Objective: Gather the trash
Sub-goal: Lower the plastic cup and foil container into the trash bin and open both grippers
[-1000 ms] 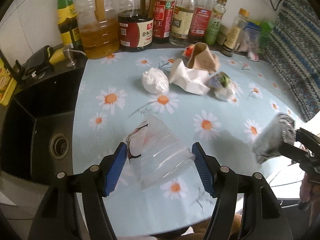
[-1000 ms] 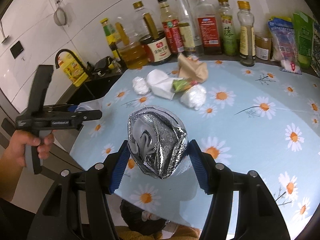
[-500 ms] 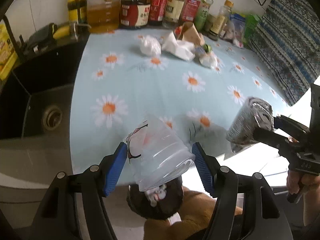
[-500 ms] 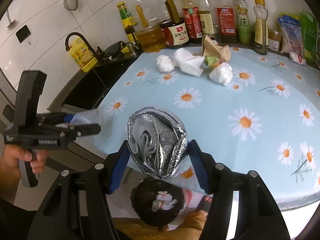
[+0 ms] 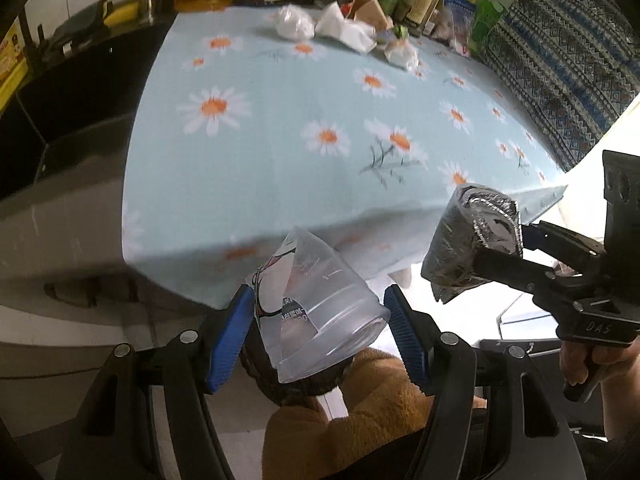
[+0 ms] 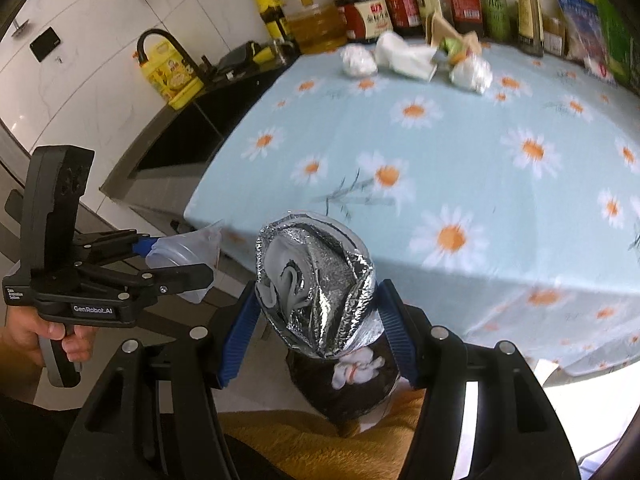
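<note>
- Left gripper (image 5: 320, 334): the blue pads (image 5: 230, 346) stand partly apart and press on the sides of a crushed clear plastic cup (image 5: 316, 316). The cup lies tilted between them, past the near edge of the table, over the floor.
- Right gripper (image 6: 316, 330): the blue pads (image 6: 394, 336) stand partly apart and clamp a crumpled silver foil bag (image 6: 316, 284). The bag's torn mouth faces the camera. It hangs off the near table edge, just beside the cup.
- Table (image 6: 460, 152): covered with a light blue cloth printed with daisies; the cloth hangs over the near edge.
- Remaining trash (image 6: 412, 58): white crumpled wads, white paper and a brown paper piece lie together at the far end of the table, well apart from both grippers.
- Bottles (image 6: 400, 0): a row of sauce and oil bottles stands behind the trash, along the wall.
- Sink (image 5: 72, 108): dark, left of the table.
- Below both grippers: a dark round object with a white pattern (image 6: 356, 380), resting on orange fleece (image 5: 372, 412). What it is cannot be told.
</note>
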The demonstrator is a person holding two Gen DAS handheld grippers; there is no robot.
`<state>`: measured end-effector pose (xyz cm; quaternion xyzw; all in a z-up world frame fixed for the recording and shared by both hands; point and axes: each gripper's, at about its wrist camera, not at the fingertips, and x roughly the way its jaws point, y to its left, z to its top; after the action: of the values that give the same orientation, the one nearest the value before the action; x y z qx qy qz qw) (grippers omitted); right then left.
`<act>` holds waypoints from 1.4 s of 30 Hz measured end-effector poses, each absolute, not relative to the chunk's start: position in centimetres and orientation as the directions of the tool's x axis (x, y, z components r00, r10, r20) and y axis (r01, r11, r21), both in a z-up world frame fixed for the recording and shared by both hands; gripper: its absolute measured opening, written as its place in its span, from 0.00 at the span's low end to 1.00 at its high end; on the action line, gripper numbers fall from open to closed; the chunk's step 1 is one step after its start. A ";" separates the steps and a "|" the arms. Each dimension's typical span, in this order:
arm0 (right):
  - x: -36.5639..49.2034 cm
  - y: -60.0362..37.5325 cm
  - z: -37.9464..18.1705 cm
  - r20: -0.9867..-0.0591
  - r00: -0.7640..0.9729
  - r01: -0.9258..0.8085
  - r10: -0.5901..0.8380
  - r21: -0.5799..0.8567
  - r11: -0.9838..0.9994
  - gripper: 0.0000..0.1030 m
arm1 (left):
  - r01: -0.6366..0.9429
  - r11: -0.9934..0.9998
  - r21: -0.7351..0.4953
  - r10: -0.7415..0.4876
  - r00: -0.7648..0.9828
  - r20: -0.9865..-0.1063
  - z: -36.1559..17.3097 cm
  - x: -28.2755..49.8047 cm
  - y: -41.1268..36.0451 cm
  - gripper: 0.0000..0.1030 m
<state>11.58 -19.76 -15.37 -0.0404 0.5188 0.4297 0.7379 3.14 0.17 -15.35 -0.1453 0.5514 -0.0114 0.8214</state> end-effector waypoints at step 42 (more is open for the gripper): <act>11.1 -19.6 -23.1 -0.837 -0.059 -0.544 0.543 0.483 0.686 0.69 | -0.208 0.940 -0.271 -0.223 0.226 -0.948 -23.3 1.3 0.1 0.75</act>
<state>11.10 -19.63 -23.05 -0.0004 0.6101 0.3963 0.6860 1.32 0.06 -23.34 -0.1732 0.6219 -0.0049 0.7637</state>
